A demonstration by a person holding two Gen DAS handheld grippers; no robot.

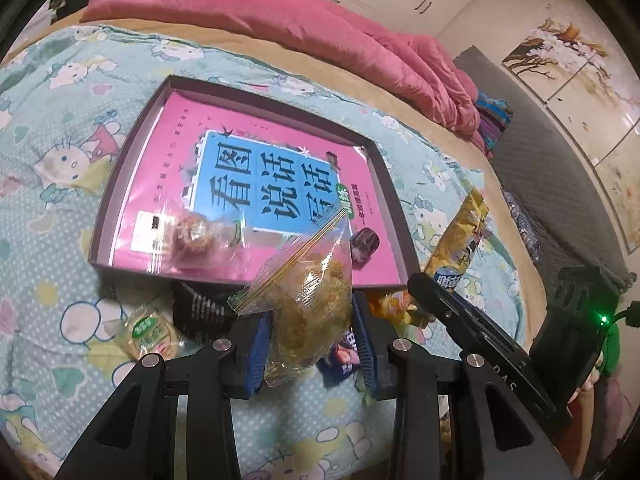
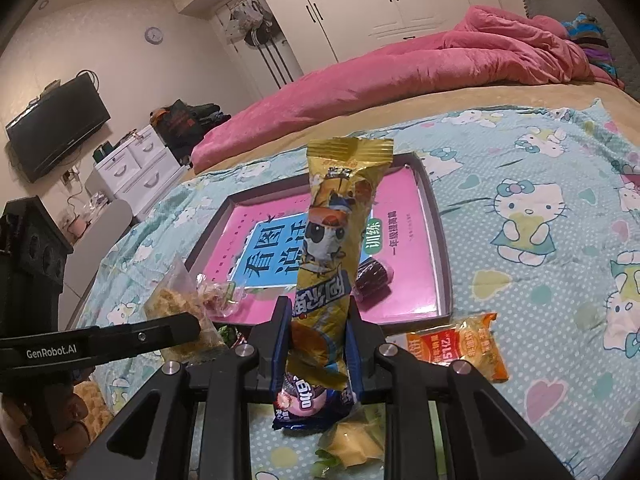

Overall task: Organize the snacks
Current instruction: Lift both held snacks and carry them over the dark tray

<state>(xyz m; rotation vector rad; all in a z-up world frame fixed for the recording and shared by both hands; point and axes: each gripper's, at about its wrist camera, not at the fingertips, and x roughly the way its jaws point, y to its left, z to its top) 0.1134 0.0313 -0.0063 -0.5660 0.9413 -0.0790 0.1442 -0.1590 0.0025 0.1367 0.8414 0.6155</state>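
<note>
My left gripper [image 1: 312, 332] is shut on a clear bag with a crumbly yellow pastry [image 1: 312, 296], held just in front of the shallow box's near edge. My right gripper [image 2: 318, 336] is shut on a long yellow snack bar [image 2: 340, 236] that stands upright above the bed. The shallow dark box [image 1: 384, 168] [image 2: 440, 240] lies on the bed with a pink book inside. On the book lie a clear-wrapped round pastry [image 1: 192, 236] [image 2: 216, 292] and a dark wrapped sweet [image 1: 364, 244] [image 2: 372, 276].
Loose snacks lie on the Hello Kitty sheet: a green-labelled pack [image 1: 150, 334], a black pack [image 1: 200, 308], a blue pack [image 2: 308, 404] and an orange pack [image 2: 460, 344]. A pink quilt [image 1: 280, 28] is bunched behind the box. The right gripper's body [image 1: 480, 332] reaches in beside my left one.
</note>
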